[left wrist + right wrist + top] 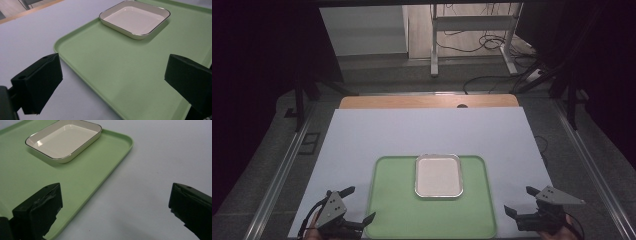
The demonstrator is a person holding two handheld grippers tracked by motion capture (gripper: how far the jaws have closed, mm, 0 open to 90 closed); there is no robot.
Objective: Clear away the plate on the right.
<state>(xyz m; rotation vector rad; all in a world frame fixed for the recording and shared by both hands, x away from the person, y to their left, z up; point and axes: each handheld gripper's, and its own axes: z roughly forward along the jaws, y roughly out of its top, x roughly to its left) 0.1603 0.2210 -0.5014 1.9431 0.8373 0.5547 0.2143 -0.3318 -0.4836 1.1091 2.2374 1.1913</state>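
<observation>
On the pale blue table cover (362,145), a green tray (397,210) at the near centre, with a white rectangular dish (438,175) resting on its far half, touching nothing else. At the near left corner of the tray, left gripper (360,205), jaws wide apart and empty, straddling the tray's left edge. Near right, just beside the tray's right edge, right gripper (519,199), jaws likewise spread and holding nothing, over bare cover.
</observation>
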